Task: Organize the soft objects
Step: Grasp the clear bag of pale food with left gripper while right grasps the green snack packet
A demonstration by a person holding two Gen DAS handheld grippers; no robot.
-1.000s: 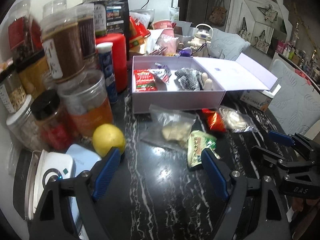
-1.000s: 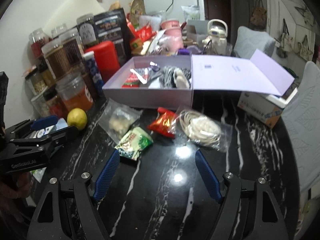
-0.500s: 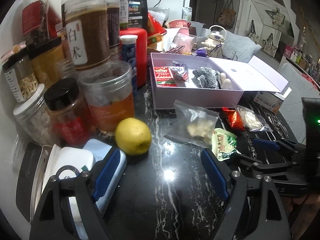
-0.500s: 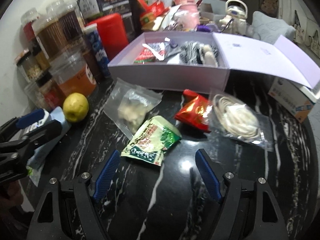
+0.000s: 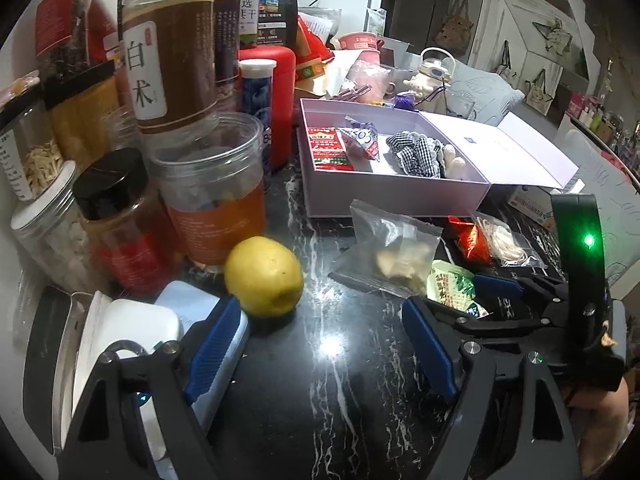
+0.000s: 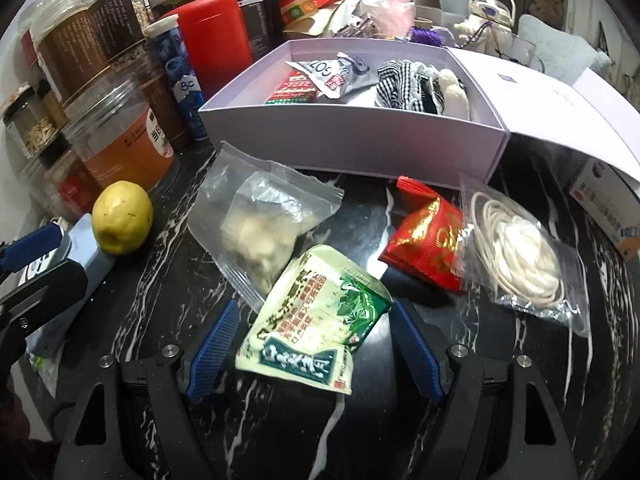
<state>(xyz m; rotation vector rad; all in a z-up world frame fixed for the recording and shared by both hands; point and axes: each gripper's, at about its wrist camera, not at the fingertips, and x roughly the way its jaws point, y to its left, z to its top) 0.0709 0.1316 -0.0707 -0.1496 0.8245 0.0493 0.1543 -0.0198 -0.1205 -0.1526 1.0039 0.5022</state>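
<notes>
Bench: black marble-veined bench [image 6: 520, 360], crowded along the back with clear plastic jars [image 5: 212, 184] and a red canister [image 6: 214, 36].
Box: open pale lilac cardboard box [image 6: 352, 148] at mid-bench, lid folded out to the side; it already holds snack sachets and a black-and-white checked cloth [image 6: 404, 84], so it reads as the collection place.
Loose packets: in front of the box lie a clear plastic bag of pale lumps [image 6: 260, 224], a green and white foil snack packet [image 6: 316, 320], a red and gold foil packet [image 6: 428, 240] and a clear bag of coiled white cord [image 6: 516, 256], overlapping one another.
Right gripper [image 6: 312, 344]: jaws wide apart, straddling the green packet without pressing it, apparently lined up to pick it.
Left gripper [image 5: 320, 340]: open and empty above bare bench, beside a yellow lemon [image 5: 262, 276]; probably waiting aside.
Next: closing on the limp packet's middle would lift it cleanly.
</notes>
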